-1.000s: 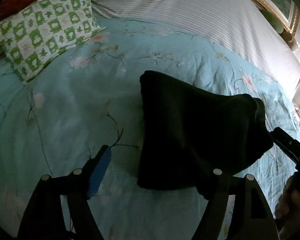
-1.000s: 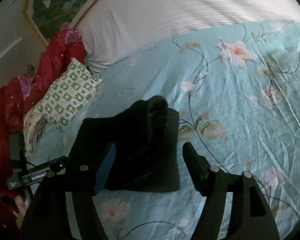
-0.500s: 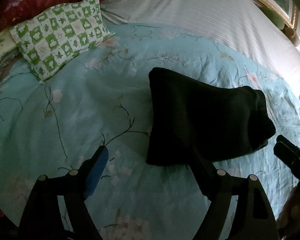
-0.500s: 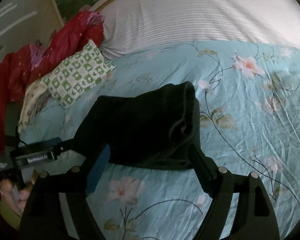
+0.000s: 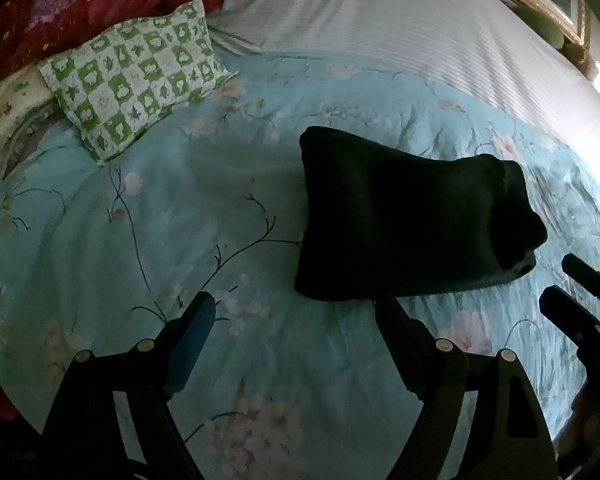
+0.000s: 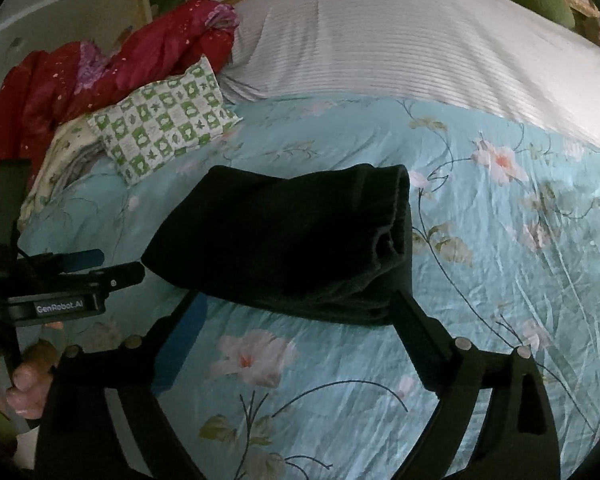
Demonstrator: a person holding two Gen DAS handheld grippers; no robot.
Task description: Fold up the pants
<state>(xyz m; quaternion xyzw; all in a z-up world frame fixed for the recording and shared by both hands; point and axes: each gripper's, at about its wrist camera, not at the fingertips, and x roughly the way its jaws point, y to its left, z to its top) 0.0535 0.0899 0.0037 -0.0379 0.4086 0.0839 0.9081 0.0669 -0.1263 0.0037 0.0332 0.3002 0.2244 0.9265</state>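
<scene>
2 grippers: left gripper [image 5: 288,316] and right gripper [image 6: 300,312], fingers apart, holding nothing.
Pants [image 5: 412,220]: folded compactly, resting on bed [image 5: 140,240], seemingly finished.

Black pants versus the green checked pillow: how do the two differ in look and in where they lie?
The black pants are plain dark and folded into a thick bundle; the green checked pillow is patterned white and green. The pants lie mid-bed just ahead of both tools; the pillow lies farther back against the red bedding. Both rest on the floral quilt.
</scene>
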